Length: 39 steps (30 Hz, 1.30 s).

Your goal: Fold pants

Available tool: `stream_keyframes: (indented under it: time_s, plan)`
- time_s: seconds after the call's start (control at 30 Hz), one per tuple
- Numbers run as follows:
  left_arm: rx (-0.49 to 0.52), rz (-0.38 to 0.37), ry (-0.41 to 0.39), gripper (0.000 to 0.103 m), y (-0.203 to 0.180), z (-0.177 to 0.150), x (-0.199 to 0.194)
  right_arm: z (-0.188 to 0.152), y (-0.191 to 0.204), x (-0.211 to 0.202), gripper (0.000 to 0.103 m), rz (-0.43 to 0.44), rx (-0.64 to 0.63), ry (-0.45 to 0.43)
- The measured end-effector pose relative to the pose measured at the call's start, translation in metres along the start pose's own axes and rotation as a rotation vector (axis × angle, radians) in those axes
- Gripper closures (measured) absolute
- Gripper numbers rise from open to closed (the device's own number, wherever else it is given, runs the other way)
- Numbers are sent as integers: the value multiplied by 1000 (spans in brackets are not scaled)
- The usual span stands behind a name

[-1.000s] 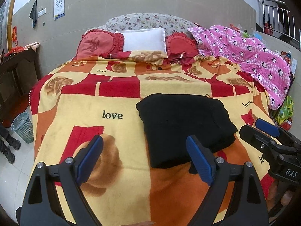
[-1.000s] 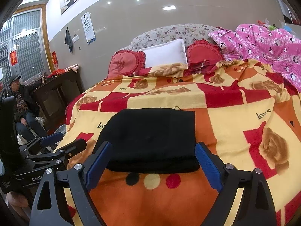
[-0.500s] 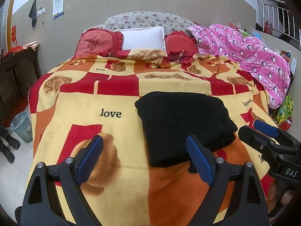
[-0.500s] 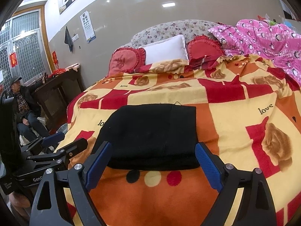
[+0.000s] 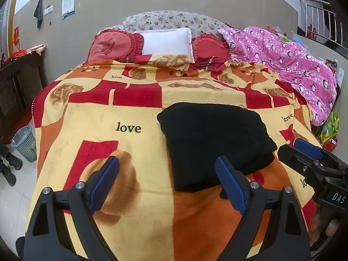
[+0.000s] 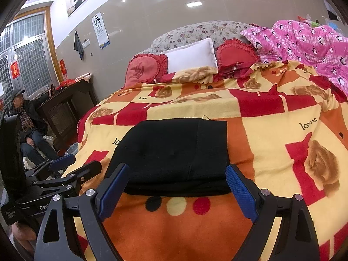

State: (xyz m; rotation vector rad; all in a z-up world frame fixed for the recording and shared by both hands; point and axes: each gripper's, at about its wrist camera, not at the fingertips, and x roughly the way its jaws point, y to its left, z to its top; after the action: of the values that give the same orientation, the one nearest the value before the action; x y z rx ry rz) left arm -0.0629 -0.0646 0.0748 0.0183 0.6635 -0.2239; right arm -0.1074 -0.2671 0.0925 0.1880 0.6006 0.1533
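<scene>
Black pants (image 5: 215, 139) lie folded into a compact rectangle on the red, yellow and orange blanket (image 5: 104, 117) of the bed. They also show in the right wrist view (image 6: 176, 152). My left gripper (image 5: 167, 178) is open and empty, held above the blanket just in front and left of the pants. My right gripper (image 6: 177, 184) is open and empty, its blue fingers level with the near edge of the pants. The right gripper also shows in the left wrist view (image 5: 304, 152), and the left gripper in the right wrist view (image 6: 74, 163).
Red cushions (image 5: 115, 47) and a white pillow (image 5: 167, 41) lie at the headboard. A pink quilt (image 5: 293, 63) is heaped at the right. A bin (image 5: 24, 139) stands on the floor at the left. A man (image 6: 26, 119) sits beside a dark cabinet (image 6: 65, 106).
Both grippers have drawn back slightly from the pants and stayed open. The folded pants have not moved.
</scene>
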Motion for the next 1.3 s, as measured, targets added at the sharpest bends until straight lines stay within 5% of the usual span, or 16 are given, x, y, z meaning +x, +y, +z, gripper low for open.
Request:
stream_keyframes:
  time_s: [1.3]
  plan:
    - [-7, 14, 22, 13, 7, 1, 12, 1, -1, 13, 12, 7, -7, 29]
